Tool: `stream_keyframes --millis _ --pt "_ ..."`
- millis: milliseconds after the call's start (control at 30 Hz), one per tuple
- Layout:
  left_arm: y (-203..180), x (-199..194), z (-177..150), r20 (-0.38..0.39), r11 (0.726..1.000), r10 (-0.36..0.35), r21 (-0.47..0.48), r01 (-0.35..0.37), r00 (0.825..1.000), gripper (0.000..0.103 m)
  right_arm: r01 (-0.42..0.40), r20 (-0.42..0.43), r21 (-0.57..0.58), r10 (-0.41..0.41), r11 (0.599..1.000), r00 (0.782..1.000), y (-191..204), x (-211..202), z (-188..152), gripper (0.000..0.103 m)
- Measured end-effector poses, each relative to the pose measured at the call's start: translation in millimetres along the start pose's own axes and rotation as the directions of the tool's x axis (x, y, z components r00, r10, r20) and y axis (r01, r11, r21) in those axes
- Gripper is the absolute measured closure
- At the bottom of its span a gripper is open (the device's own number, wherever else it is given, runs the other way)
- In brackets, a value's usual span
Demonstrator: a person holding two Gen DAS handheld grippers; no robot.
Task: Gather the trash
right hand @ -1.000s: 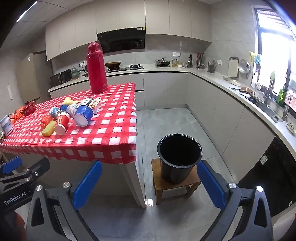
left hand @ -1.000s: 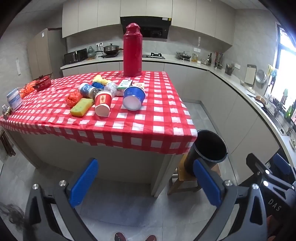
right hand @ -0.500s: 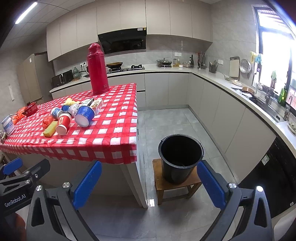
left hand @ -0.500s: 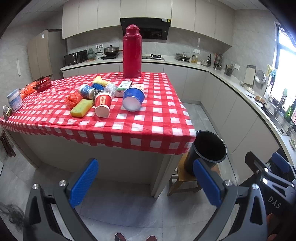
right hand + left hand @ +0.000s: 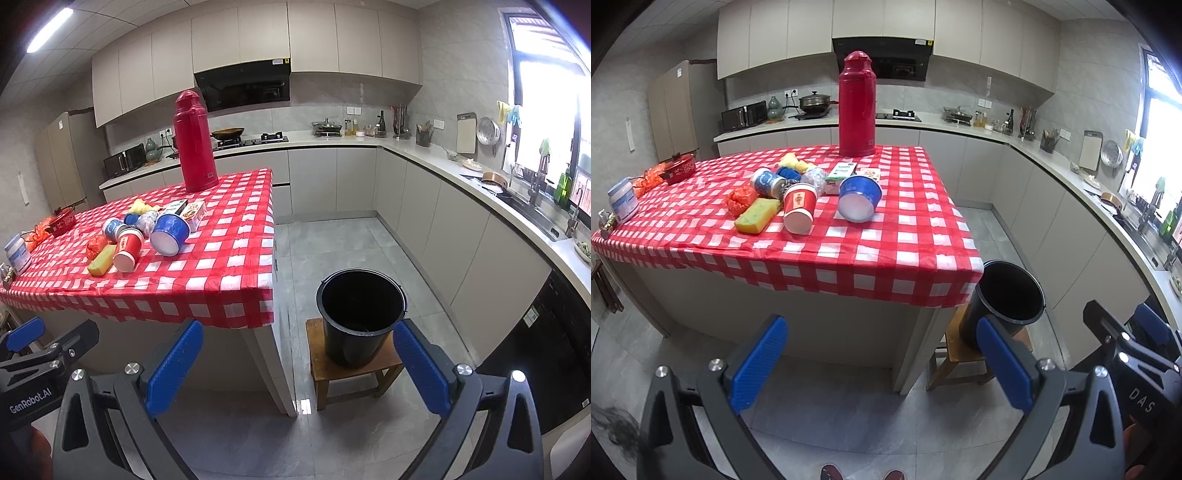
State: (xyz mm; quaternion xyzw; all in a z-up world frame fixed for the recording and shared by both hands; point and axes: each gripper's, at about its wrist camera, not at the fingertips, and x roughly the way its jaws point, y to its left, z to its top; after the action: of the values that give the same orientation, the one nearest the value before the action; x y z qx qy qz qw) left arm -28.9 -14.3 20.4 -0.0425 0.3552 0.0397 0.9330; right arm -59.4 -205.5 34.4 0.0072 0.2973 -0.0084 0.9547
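Thermos behind cups, island corner overlapping black bucket

Bucket on stool beside table

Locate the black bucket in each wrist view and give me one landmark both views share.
Left wrist view: the black bucket sits lower right, partly behind the table corner, on a wooden stool.
Right wrist view: the black bucket stands just right of centre, fully visible on the wooden stool, right of the table.
Shared landmark: the tall red thermos standing on the checked tablecloth's far edge.
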Motion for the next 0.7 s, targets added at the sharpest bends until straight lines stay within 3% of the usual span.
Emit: stream_keyframes --millis 700 --pt "-0.2 2.2 1.2 -0.004 1.000 0.002 -0.003 -0.002 1.000 0.000 -0.005 -0.002 -0.003 0.005 1.000 1.000 1.6 3.3 3.1 0.000"
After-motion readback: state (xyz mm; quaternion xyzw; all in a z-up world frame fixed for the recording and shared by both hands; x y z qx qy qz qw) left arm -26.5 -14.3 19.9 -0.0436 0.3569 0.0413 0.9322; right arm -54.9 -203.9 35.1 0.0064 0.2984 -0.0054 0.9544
